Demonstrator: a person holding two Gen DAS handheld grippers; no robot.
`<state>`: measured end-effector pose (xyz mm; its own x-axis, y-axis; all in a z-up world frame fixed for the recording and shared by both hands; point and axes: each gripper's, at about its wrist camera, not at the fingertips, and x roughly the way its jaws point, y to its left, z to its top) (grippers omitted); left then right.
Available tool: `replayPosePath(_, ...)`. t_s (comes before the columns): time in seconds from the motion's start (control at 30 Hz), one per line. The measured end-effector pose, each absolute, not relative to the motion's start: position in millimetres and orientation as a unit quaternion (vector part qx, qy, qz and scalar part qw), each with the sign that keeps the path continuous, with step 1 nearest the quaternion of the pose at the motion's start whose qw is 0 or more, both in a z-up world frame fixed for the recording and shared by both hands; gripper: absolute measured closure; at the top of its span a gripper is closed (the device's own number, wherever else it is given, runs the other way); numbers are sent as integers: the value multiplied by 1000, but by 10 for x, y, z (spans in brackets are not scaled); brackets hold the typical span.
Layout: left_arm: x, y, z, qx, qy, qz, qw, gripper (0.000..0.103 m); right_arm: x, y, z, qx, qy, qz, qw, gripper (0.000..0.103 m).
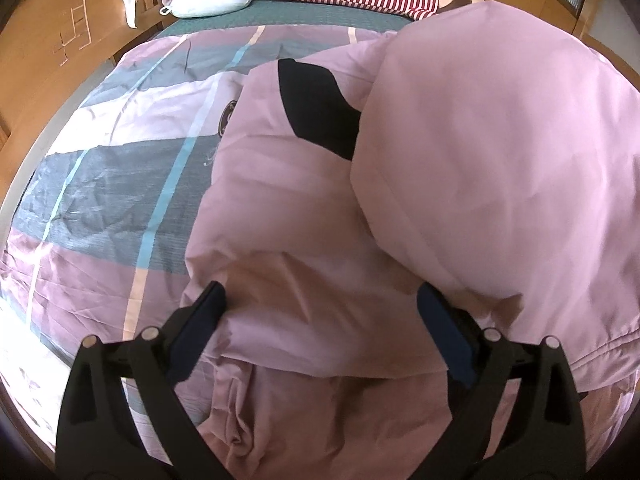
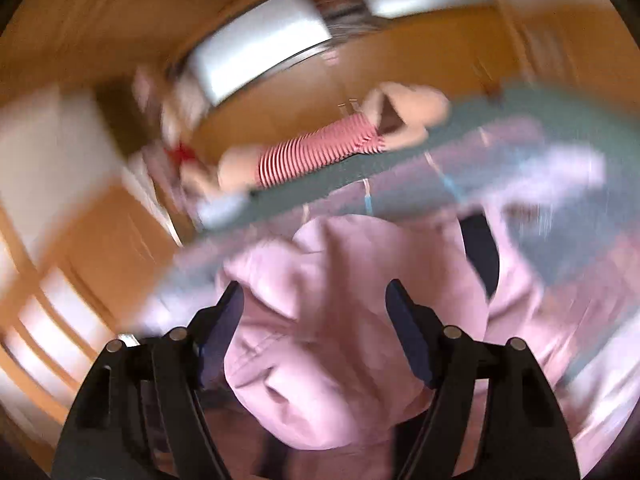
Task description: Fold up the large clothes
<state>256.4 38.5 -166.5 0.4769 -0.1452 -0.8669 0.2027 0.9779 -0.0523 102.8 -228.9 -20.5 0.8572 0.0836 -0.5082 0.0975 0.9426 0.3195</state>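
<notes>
I have the pink garment [image 1: 460, 184] heaped on the bed [image 1: 120, 184], bunched toward its right side with a black patch [image 1: 316, 108] showing. My left gripper [image 1: 320, 308] hangs just over a lower fold, jaws spread wide, gripping nothing. My right gripper [image 2: 314, 308] is parted too, cloth lying between the pads but apparently not pinched; that view is badly smeared, so I can't be sure. The fabric looks light, soft and floppy, likely to slump and slide. I'd take it at a hem or seam edge, not the puffy middle.
</notes>
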Motion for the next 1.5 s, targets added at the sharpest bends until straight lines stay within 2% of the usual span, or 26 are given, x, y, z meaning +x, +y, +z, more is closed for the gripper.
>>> replayPosePath(0.1, 2538, 367, -1653, 30, 500, -99, 860, 5, 1354, -1732, -311, 8, 352, -34, 935, 31)
replayPosePath(0.13, 2527, 362, -1640, 31, 498, -99, 861, 5, 1440, -1577, -401, -43, 368, -53, 927, 51)
replayPosePath(0.17, 2519, 359, -1630, 32, 497, -98, 861, 5, 1432, -1513, -486, -77, 373, -63, 922, 61)
replayPosePath(0.2, 2511, 359, -1617, 32, 496, -98, 862, 6, 1453, -1388, -596, -115, 386, -67, 913, 88)
replayPosePath(0.23, 2510, 360, -1608, 31, 496, -97, 862, 6, 1473, -1311, -663, -127, 398, -56, 907, 95)
replayPosePath(0.33, 2526, 378, -1577, 27, 497, -99, 861, 6, 1445, -1288, -672, -92, 392, -5, 916, 98)
replayPosePath(0.43, 2515, 401, -1551, 18, 497, -105, 861, 6, 1298, -1728, -463, 142, 326, 123, 927, 100)
replayPosePath(0.47, 2506, 403, -1546, 17, 497, -107, 861, 6, 1214, -2024, -431, 270, 278, 177, 905, 101)
replayPosePath(0.57, 2483, 404, -1548, 20, 498, -112, 860, 6, 980, -2717, -631, 539, 123, 296, 779, 103)
replayPosePath(0.6, 2472, 404, -1544, 21, 498, -112, 860, 6, 895, -2919, -776, 604, 73, 289, 739, 103)
replayPosePath(0.63, 2463, 403, -1535, 22, 496, -113, 860, 6, 845, -3037, -856, 617, 76, 249, 743, 103)
replayPosePath(0.73, 2461, 388, -1535, 23, 495, -112, 861, 6, 817, -3013, -801, 497, 179, 123, 840, 99)
replayPosePath(0.77, 2460, 390, -1535, 22, 496, -112, 861, 6, 829, -2883, -755, 446, 220, 96, 862, 94)
replayPosePath(0.8, 2460, 390, -1537, 20, 497, -112, 860, 6, 839, -2778, -710, 409, 244, 81, 876, 73)
replayPosePath(0.83, 2462, 391, -1539, 19, 498, -112, 860, 6, 847, -2628, -637, 363, 262, 58, 892, 39)
replayPosePath(0.87, 2462, 387, -1539, 19, 498, -112, 860, 6, 829, -2522, -576, 333, 265, 43, 904, 29)
replayPosePath(0.93, 2461, 389, -1537, 19, 497, -113, 860, 6, 880, -2248, -459, 270, 271, 42, 923, 27)
replayPosePath(1.03, 2467, 402, -1540, 15, 499, -115, 859, 6, 1044, -1794, -387, 162, 323, 21, 932, 27)
replayPosePath(1.07, 2469, 399, -1545, 15, 499, -115, 859, 6, 1164, -1677, -456, 123, 349, 16, 929, 28)
replayPosePath(1.1, 2468, 400, -1545, 15, 499, -114, 859, 6, 1250, -1526, -550, 94, 373, 19, 923, 45)
replayPosePath(1.13, 2468, 396, -1549, 16, 499, -114, 859, 6, 1323, -1508, -637, 75, 387, 17, 919, 76)
replayPosePath(1.17, 2468, 393, -1551, 17, 499, -113, 859, 6, 1357, -1368, -726, 40, 403, 6, 914, 90)
replayPosePath(1.23, 2469, 391, -1556, 16, 500, -111, 859, 6, 1323, -1333, -793, 41, 395, 27, 917, 97)
replayPosePath(1.3, 2480, 383, -1567, 18, 500, -110, 859, 5, 1235, -1558, -746, 102, 370, 60, 922, 98)
replayPosePath(1.43, 2472, 365, -1578, 16, 503, -121, 855, 2, 938, -2507, -694, 422, 231, 160, 862, 99)
replayPosePath(1.5, 2464, 346, -1585, 23, 502, -120, 856, 3, 772, -2946, -923, 555, 162, 154, 801, 99)
